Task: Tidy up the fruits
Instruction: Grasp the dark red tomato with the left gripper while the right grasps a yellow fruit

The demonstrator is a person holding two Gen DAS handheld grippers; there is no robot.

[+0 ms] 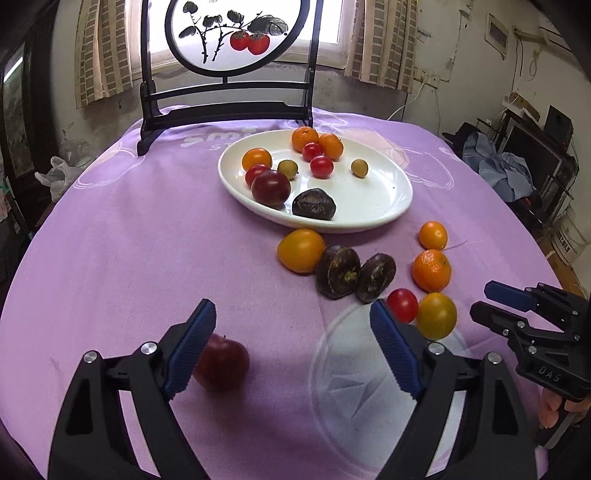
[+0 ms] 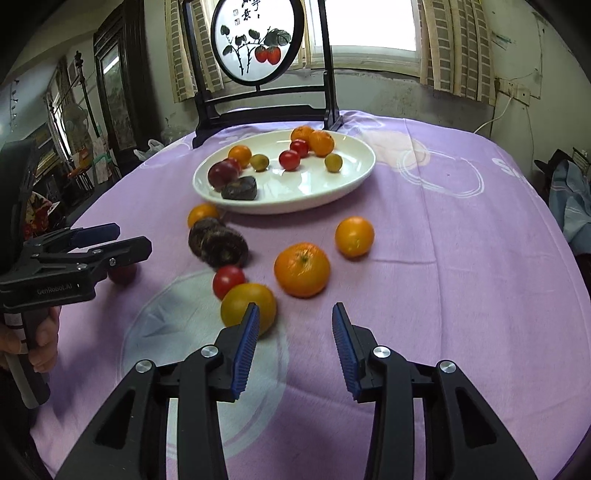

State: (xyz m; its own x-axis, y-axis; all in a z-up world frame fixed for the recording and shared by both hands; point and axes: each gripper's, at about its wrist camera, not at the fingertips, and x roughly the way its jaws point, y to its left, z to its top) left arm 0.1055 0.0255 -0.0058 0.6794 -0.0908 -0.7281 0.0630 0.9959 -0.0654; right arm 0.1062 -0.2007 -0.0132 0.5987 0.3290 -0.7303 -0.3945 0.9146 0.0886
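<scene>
A white oval plate (image 1: 384, 199) (image 2: 332, 188) holds several small fruits on the purple tablecloth. In front of it lie loose fruits: a yellow tomato (image 1: 301, 250), two dark passion fruits (image 1: 338, 271), a mandarin (image 1: 431, 270) (image 2: 302, 269), a small orange (image 1: 433, 235) (image 2: 354, 236), a red cherry tomato (image 1: 402, 305) (image 2: 228, 281) and a yellow-green tomato (image 1: 436, 315) (image 2: 248, 308). My left gripper (image 1: 293, 332) is open; a dark red plum (image 1: 221, 363) lies by its left finger. My right gripper (image 2: 295, 334) is open and empty, just short of the mandarin.
A black framed round screen with painted persimmons (image 1: 236, 33) (image 2: 258, 40) stands at the table's far edge. The table edge drops off to the left and right. Clutter and furniture stand beyond it on both sides.
</scene>
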